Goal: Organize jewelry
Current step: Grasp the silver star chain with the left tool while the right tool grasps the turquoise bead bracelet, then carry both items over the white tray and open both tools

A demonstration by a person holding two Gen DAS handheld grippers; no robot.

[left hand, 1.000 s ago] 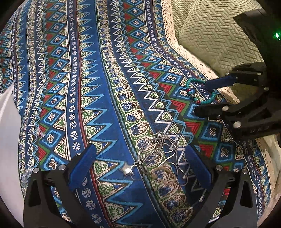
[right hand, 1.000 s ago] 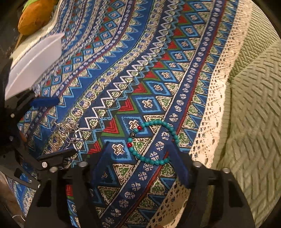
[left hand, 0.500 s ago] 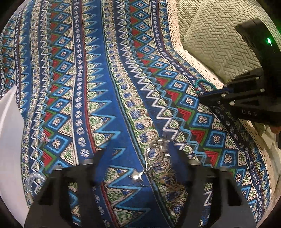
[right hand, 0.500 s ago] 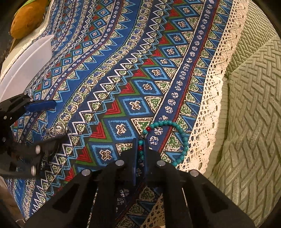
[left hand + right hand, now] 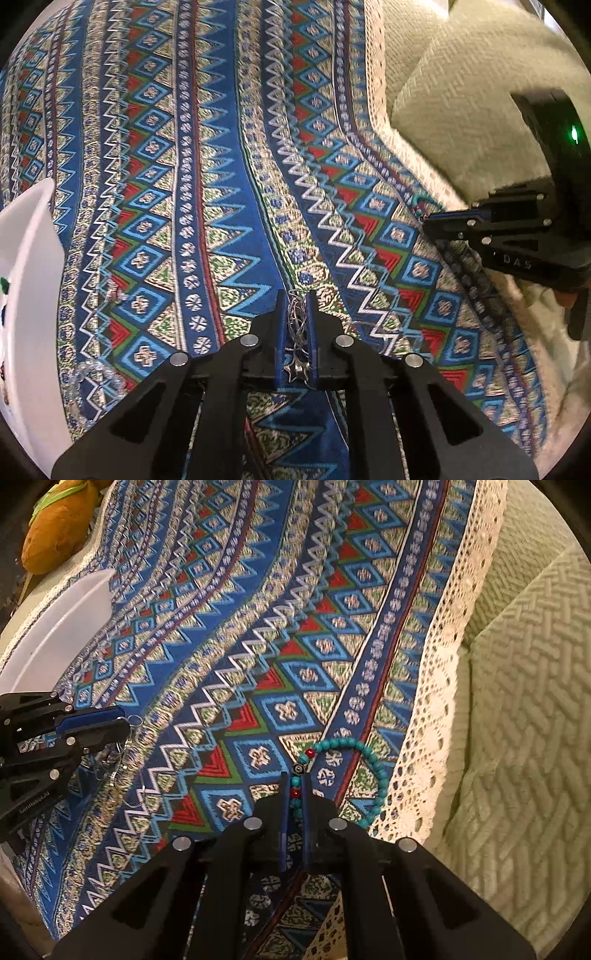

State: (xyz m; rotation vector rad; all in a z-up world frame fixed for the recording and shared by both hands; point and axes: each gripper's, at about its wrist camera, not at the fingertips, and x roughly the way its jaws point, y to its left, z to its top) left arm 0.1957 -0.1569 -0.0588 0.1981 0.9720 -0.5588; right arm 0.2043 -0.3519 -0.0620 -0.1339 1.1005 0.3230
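Silver chain necklace [image 5: 296, 328]: bunched between the blue pads of the left gripper [image 5: 295, 306], star pendant [image 5: 296, 371] hanging low; jaws closing on it.
Turquoise bead bracelet [image 5: 369, 755]: lies on the patterned blue cloth [image 5: 229, 635] near its lace edge [image 5: 436, 686]; red-beaded end pinched in the right gripper [image 5: 294, 786], pressed together.
White tray [image 5: 26, 280]: left, well apart from the necklace.
Green cushion [image 5: 517, 720]: beside the lace.

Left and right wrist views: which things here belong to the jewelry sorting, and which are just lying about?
Belongs to the job:
- silver chain necklace with star pendant, left tool closing on it
- turquoise bead bracelet with red beads, pinched in right tool
- white plastic tray

Lying about:
- orange plush toy
- green woven cushion
- blue patterned cloth
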